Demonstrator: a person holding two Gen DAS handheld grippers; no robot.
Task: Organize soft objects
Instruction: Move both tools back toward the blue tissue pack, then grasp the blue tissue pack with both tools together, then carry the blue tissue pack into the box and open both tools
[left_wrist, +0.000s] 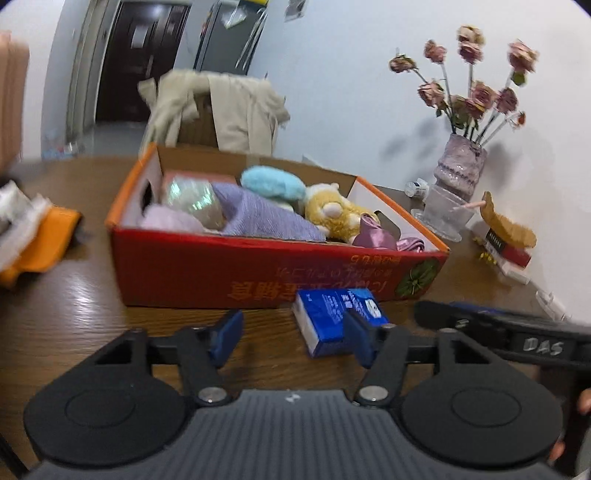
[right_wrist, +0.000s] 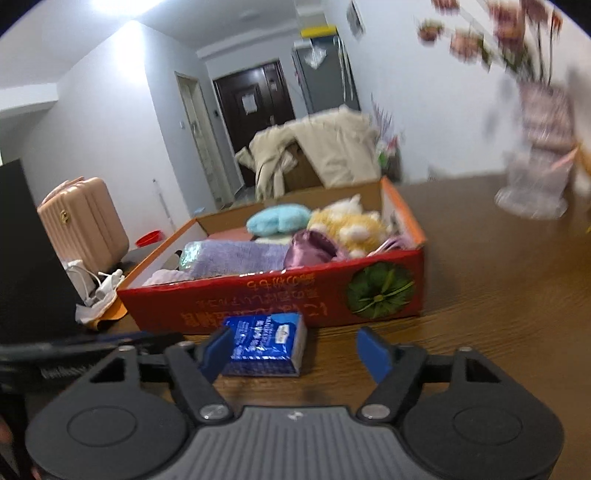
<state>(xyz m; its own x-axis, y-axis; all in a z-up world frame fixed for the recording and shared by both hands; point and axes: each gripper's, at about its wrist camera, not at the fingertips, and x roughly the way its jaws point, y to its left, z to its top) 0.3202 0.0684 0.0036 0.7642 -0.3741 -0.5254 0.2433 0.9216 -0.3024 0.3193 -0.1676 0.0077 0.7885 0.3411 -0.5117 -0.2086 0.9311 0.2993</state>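
A red cardboard box (left_wrist: 207, 271) (right_wrist: 332, 291) stands on the wooden table and holds soft things: a blue plush (left_wrist: 273, 182) (right_wrist: 279, 218), a yellow plush toy (left_wrist: 336, 212) (right_wrist: 351, 221), a purple towel (left_wrist: 266, 218) (right_wrist: 240, 256) and a pink satin cloth (left_wrist: 373, 236) (right_wrist: 312, 251). A blue tissue pack (left_wrist: 334, 319) (right_wrist: 264, 341) lies on the table in front of the box. My left gripper (left_wrist: 293, 338) is open and empty, just short of the pack. My right gripper (right_wrist: 295, 349) is open and empty, the pack between its fingers near the left one.
A vase of dried roses (left_wrist: 458, 173) (right_wrist: 535, 158) stands at the table's far right by the wall, with books (left_wrist: 509, 254) beside it. Orange and white items (left_wrist: 40, 236) lie at the table's left. A chair draped with a beige coat (left_wrist: 218, 114) stands behind the box.
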